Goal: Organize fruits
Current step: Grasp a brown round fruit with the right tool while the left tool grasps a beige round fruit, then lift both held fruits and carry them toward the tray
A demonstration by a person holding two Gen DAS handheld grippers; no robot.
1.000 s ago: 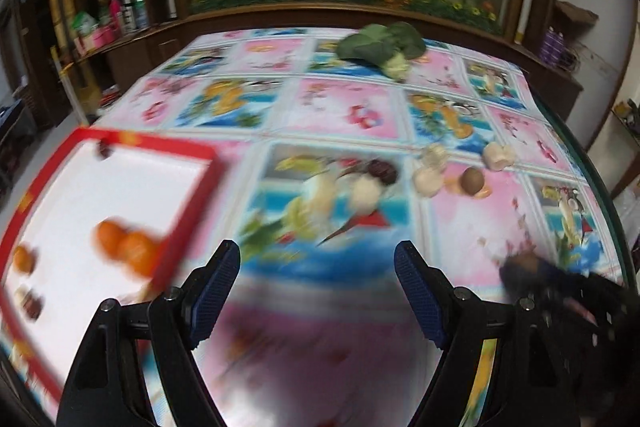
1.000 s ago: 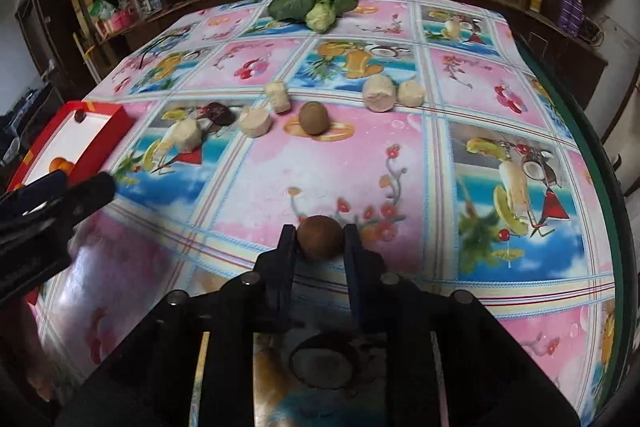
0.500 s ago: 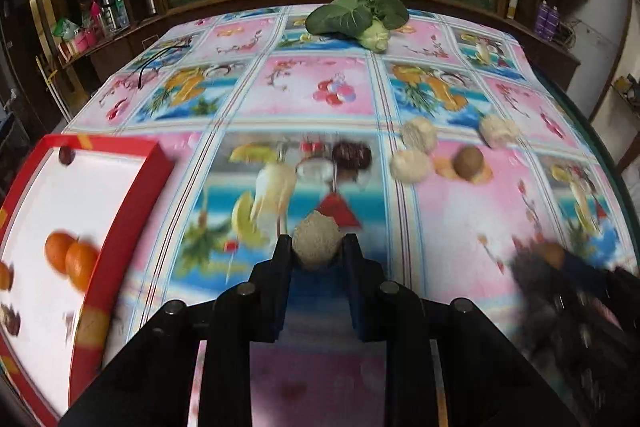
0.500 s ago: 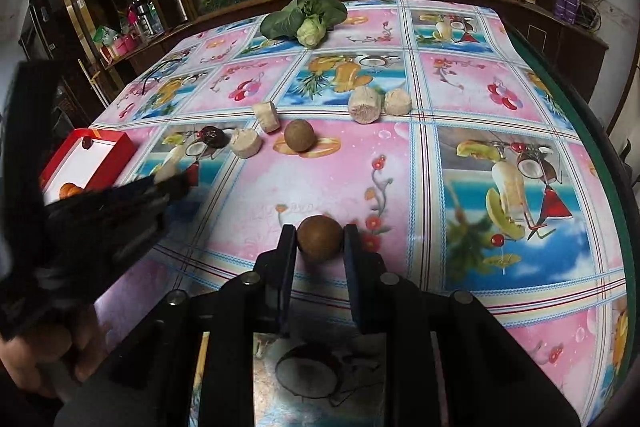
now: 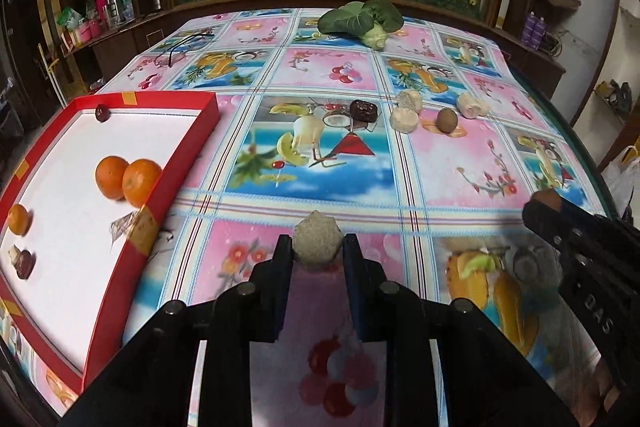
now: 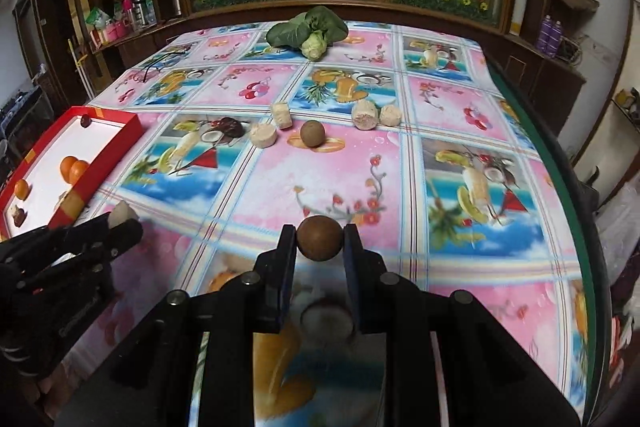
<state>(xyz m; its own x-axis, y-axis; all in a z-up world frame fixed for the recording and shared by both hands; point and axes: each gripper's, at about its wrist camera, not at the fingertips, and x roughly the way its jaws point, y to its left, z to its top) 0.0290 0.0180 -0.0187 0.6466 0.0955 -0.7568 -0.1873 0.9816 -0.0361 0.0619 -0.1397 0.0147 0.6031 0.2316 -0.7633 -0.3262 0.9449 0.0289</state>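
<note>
The surface (image 6: 460,115) wears a bright cloth with fruit pictures. Far ahead of the right tool (image 6: 320,243) lies a green leafy vegetable (image 6: 308,31). Closer in sit four pale chunks (image 6: 364,115), a brown round fruit (image 6: 313,134) and a dark piece (image 6: 230,126). Off to its left rests a red tray (image 6: 120,143).
</note>
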